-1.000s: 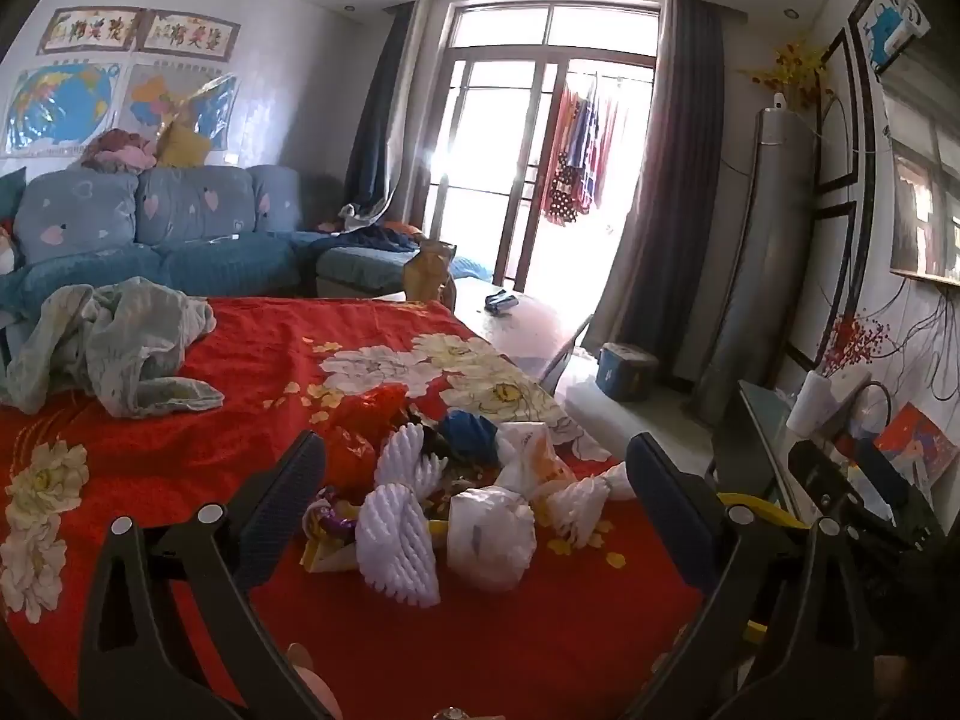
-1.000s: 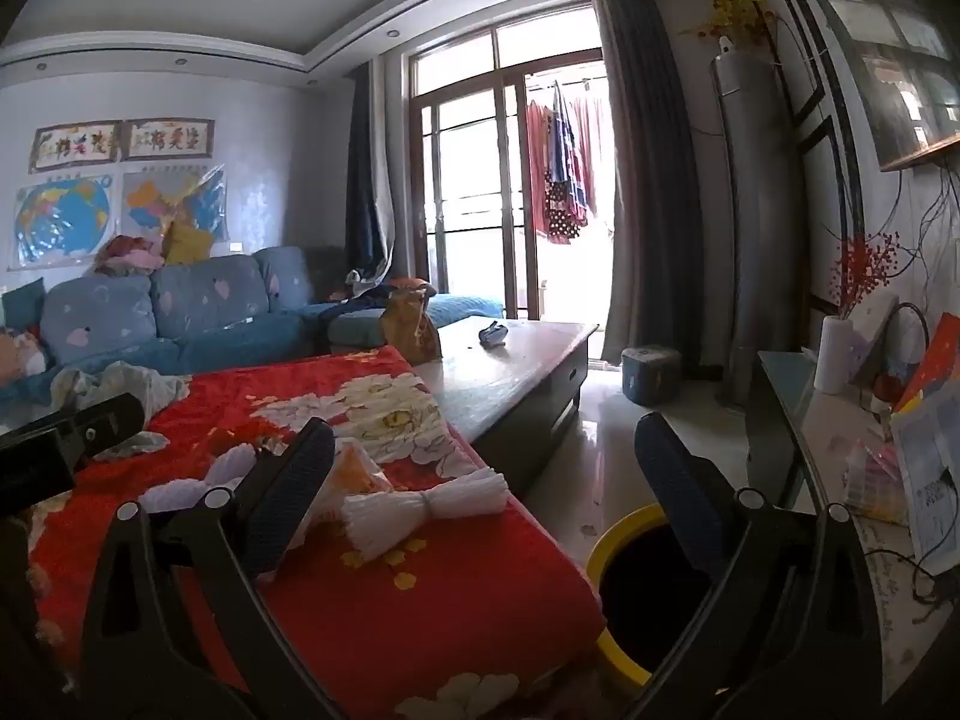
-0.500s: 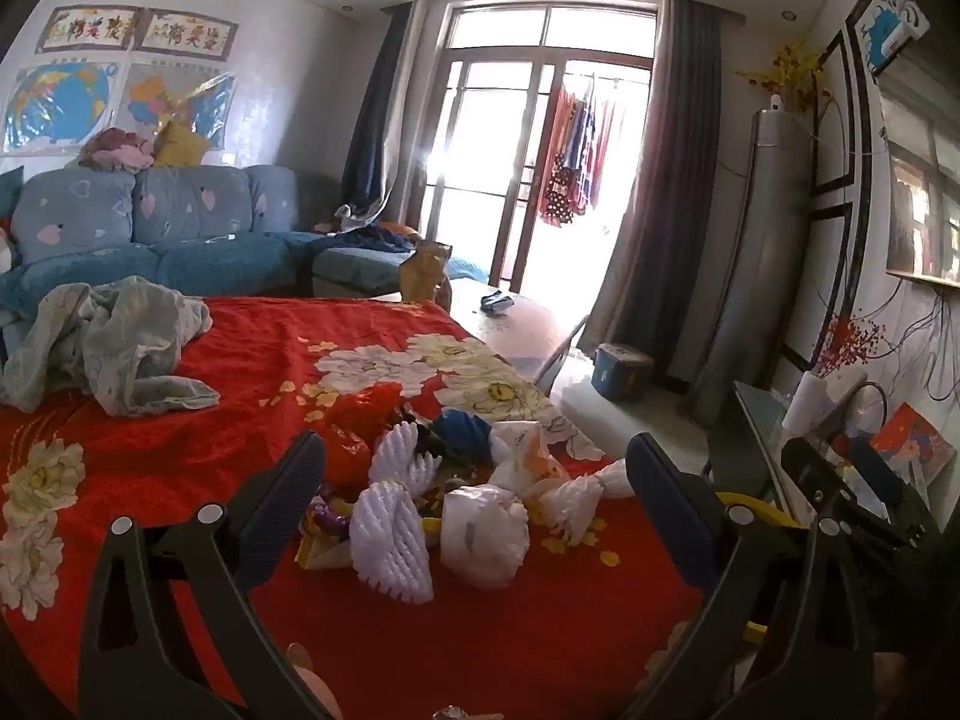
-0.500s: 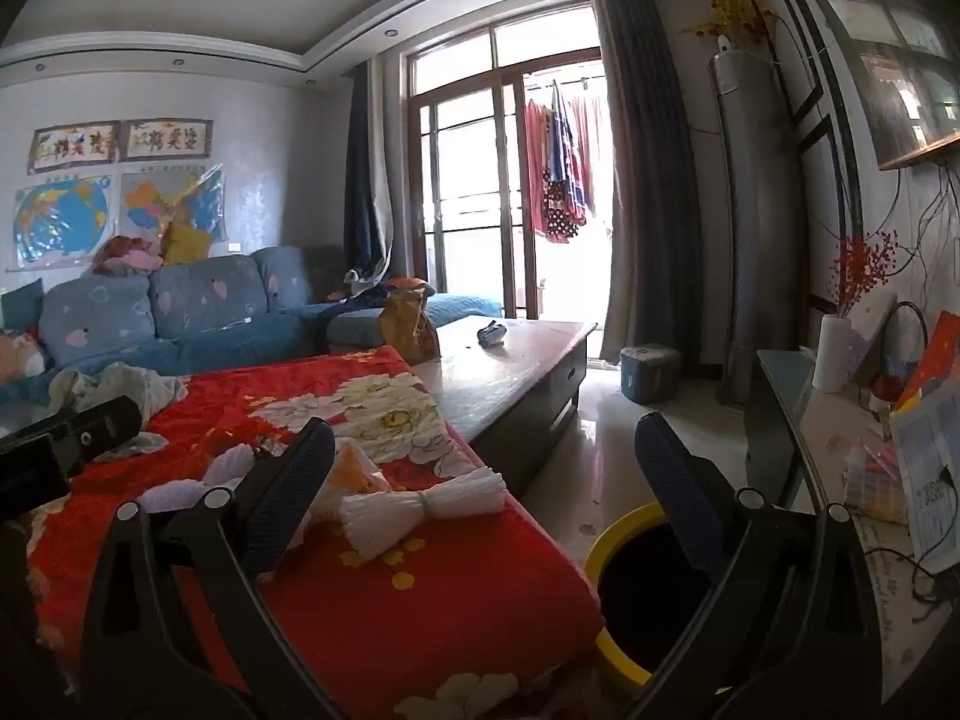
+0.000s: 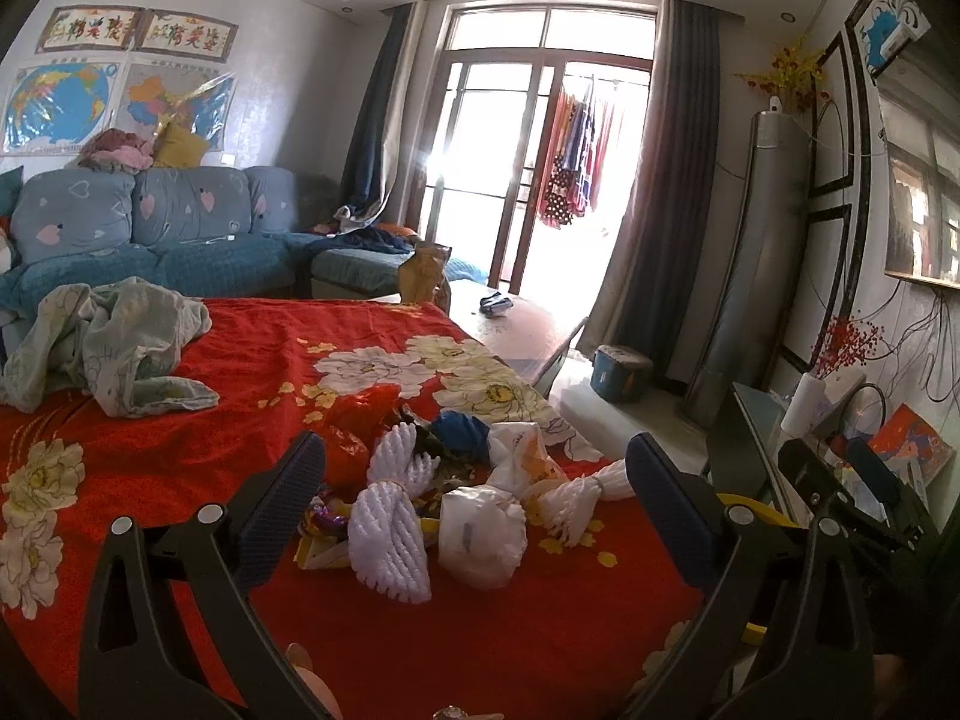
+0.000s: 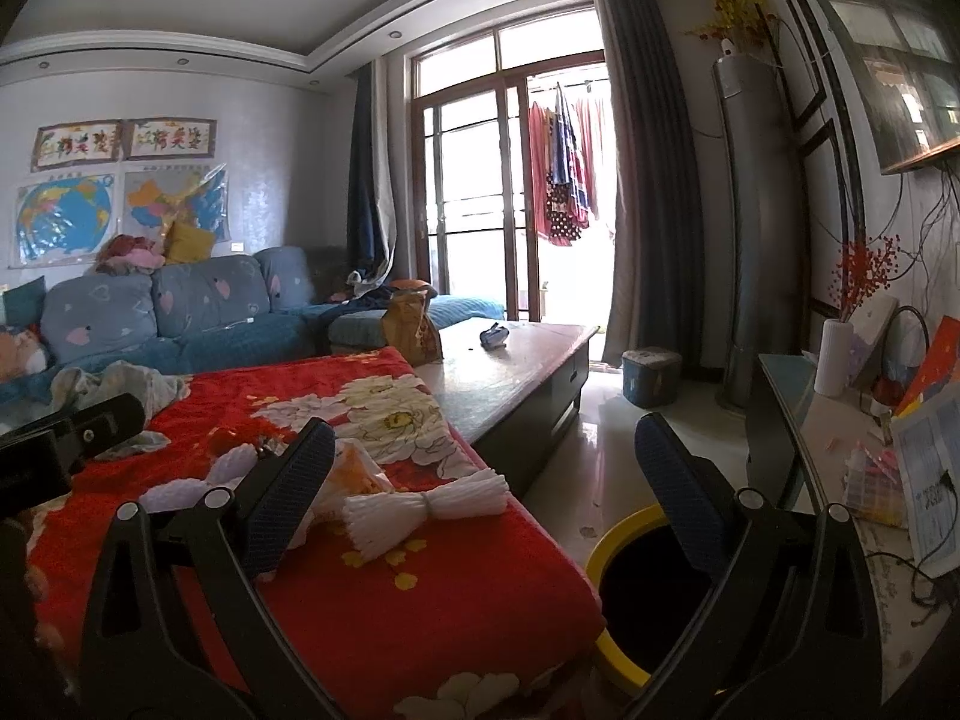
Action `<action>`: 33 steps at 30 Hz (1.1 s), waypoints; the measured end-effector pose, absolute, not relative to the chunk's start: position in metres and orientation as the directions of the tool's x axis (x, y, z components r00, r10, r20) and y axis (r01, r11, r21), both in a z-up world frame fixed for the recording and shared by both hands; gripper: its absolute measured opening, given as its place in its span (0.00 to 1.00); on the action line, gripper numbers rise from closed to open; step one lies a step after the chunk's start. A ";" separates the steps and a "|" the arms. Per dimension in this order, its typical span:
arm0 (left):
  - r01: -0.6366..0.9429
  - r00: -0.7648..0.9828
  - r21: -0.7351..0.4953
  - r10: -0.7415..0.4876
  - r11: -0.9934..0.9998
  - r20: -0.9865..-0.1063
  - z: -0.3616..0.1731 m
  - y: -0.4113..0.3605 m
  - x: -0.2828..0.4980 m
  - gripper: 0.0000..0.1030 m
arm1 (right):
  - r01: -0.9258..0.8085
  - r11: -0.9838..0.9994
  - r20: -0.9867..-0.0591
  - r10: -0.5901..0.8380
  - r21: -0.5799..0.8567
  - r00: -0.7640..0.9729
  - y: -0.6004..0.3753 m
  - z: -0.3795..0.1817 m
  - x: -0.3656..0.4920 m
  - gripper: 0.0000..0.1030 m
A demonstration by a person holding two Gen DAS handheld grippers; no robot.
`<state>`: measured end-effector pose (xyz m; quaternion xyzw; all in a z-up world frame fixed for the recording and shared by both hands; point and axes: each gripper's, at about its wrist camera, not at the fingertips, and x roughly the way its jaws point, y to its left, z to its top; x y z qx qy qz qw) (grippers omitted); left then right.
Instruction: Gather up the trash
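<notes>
A heap of trash lies on the red flowered cloth (image 5: 240,408): white foam fruit nets (image 5: 390,534), a crumpled white bag (image 5: 480,534), a blue wad (image 5: 459,429) and coloured wrappers (image 5: 321,531). My left gripper (image 5: 474,501) hovers open just short of the heap, nothing between its fingers. In the right wrist view a white foam net (image 6: 426,510) lies near the cloth's edge. My right gripper (image 6: 486,498) is open and empty above that edge. A yellow-rimmed bin (image 6: 606,564) stands on the floor below the right gripper.
A crumpled grey-green cloth (image 5: 114,348) lies at the back left of the red cloth. Beyond are a bare tabletop (image 6: 510,360) with a brown paper bag (image 6: 411,324), a blue sofa (image 5: 150,228), a small blue stool (image 5: 618,372), and a cluttered side table (image 6: 852,462) on the right.
The left view has shifted slightly, the trash heap sitting a touch lower and left. The right gripper has barely moved. Both stay open.
</notes>
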<state>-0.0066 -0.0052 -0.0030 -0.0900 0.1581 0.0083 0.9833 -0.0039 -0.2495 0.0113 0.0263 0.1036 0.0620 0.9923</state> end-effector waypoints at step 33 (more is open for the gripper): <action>-0.047 0.947 -0.186 -0.015 0.981 -0.319 -0.004 -0.001 -0.004 0.94 | -0.119 0.990 -0.227 0.132 0.073 0.965 -0.249 0.006 -0.005 0.90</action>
